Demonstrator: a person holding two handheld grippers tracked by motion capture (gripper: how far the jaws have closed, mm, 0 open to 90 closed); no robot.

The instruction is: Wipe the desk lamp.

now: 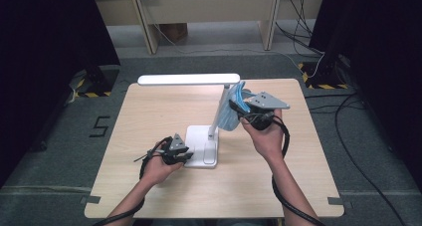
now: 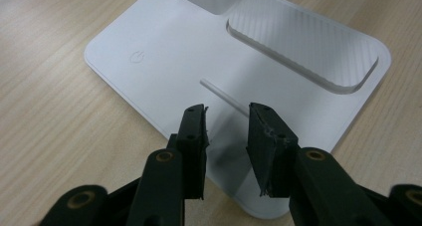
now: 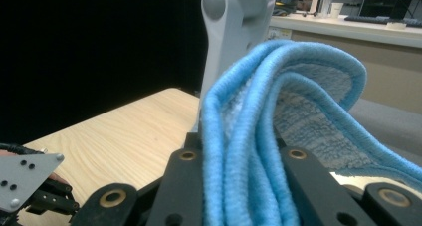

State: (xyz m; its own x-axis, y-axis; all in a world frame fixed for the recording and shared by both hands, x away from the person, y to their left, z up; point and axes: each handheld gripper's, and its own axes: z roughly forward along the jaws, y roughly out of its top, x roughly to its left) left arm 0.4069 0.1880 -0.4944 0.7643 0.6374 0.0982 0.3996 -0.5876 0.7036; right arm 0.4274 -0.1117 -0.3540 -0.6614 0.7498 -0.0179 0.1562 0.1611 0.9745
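Against the lamp arm (image 1: 218, 114), right hand-held gripper (image 1: 238, 108) clamps blue cloth (image 1: 234, 109)

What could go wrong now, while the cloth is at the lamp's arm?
1. The right gripper presses the blue cloth against the lamp arm; a hard push may tip the lamp.
2. The left gripper is open over the base, not clamping it, so the base may slide on the table.

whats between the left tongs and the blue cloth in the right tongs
In the high view, the white desk lamp: its base lies just beside the left tongs, and its stem rises to the blue cloth clamped in the right tongs.
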